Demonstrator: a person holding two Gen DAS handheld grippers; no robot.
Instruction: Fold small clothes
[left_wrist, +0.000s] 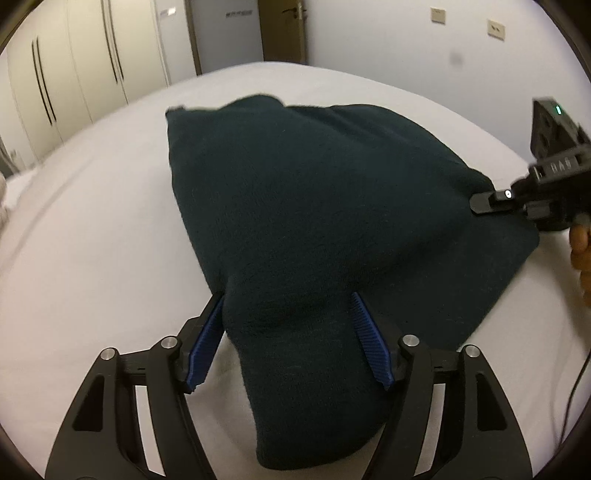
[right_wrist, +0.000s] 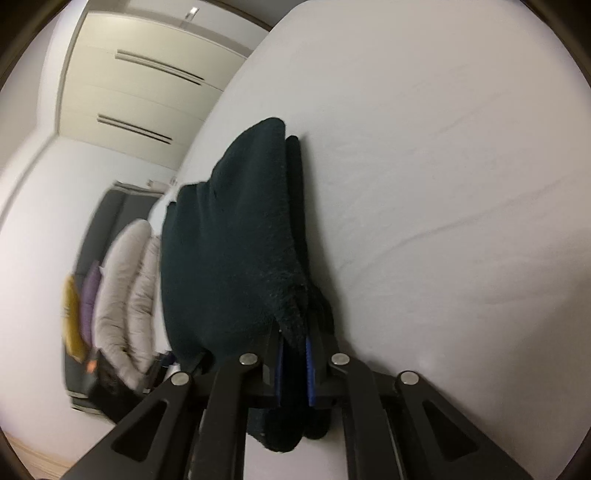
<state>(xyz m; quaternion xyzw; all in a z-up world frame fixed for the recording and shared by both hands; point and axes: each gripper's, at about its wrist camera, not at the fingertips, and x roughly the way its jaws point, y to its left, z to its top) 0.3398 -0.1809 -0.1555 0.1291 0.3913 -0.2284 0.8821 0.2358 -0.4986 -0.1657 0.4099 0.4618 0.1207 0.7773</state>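
A dark green fleece garment (left_wrist: 314, 203) lies bunched on a white bed sheet (left_wrist: 92, 258). My left gripper (left_wrist: 291, 332) stands open at its near end, its blue pads (left_wrist: 207, 332) on either side of a raised fold; the right pad lies over the cloth. In the left wrist view my right gripper (left_wrist: 480, 201) pinches the garment's right edge. In the right wrist view the garment (right_wrist: 229, 258) rises from my right gripper (right_wrist: 294, 347), whose blue pads are shut on its edge just above the sheet (right_wrist: 443, 184).
A person's hand (left_wrist: 581, 254) holds the right gripper, and a thin cable (left_wrist: 576, 387) trails below it. Pale wardrobes (left_wrist: 74, 74) and a door (left_wrist: 282, 29) stand beyond the bed. Pillows and cushions (right_wrist: 122, 295) are piled at the bed's far side.
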